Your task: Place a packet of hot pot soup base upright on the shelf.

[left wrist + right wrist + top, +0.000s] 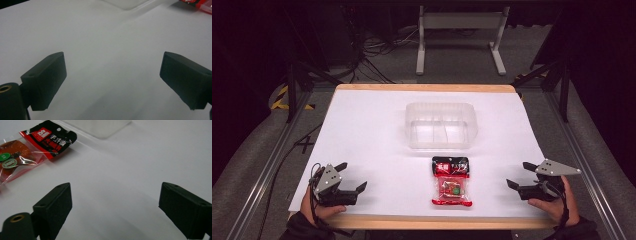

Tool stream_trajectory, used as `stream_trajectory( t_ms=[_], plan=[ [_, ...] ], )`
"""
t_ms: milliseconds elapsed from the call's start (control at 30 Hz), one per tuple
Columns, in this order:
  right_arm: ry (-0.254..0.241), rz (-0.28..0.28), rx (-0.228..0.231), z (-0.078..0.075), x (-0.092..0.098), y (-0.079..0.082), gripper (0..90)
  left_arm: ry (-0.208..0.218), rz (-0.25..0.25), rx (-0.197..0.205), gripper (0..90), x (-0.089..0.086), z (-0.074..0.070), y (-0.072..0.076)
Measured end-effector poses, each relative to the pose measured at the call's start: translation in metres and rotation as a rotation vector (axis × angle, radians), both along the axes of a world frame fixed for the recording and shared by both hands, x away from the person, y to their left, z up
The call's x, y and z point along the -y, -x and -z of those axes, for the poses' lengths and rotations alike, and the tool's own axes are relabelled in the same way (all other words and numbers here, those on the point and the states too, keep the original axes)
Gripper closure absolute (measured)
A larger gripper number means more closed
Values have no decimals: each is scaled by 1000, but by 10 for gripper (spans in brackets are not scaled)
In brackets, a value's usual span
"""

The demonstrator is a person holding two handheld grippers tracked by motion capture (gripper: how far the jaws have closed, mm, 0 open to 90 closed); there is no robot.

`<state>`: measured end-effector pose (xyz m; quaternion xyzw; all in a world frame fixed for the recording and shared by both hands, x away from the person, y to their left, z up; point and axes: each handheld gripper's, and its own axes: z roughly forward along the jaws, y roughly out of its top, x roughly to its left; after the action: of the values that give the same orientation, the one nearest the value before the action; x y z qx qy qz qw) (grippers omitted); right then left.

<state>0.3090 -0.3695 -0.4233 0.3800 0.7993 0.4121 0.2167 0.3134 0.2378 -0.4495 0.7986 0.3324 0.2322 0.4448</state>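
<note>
We record one clear plastic tray (440, 125) at mid-table, divided into compartments, nothing in them. One red-and-black snack packet (451, 181) lies flat just in front of it, between our hands. Left gripper (351, 177) rests low near the front left edge, jaws apart, holding nothing. Right gripper (520, 174) sits at the front right, jaws wide, holding nothing.

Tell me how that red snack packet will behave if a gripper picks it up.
The snack packet is thin, glossy film, so it will probably flop and may slip. It lies flat on the table, so catching an edge looks tricky. It likely weighs little.
</note>
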Motion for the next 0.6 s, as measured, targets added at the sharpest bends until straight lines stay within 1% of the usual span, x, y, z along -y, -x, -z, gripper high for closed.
stream_trajectory(
  t_ms=[133, 200, 267, 400, 500, 533, 600],
  plan=[
    [-5, -8, -4, -1, -2, 0, 119, -4, 0, 2, 77, -1, -1, 3],
    [-19, -16, -10, -2, -2, -1, 118, -1, 2, 4, 78, -1, -1, 3],
    [-19, -18, -12, -2, -3, -1, 118, -1, 4, 2, 78, -2, 0, 4],
    [-29, -31, -29, -2, -6, -4, 108, 2, 6, 4, 78, -2, -1, 4],
    [-59, -57, -58, -2, -10, -8, 94, -6, 10, -3, 78, -1, 0, 5],
    [-61, -81, -72, -2, -15, -12, 88, -7, 10, -3, 78, -1, 0, 5],
    [-62, -104, -92, -1, -21, -17, 76, -9, 7, -3, 78, -1, 0, 7]
  ],
)
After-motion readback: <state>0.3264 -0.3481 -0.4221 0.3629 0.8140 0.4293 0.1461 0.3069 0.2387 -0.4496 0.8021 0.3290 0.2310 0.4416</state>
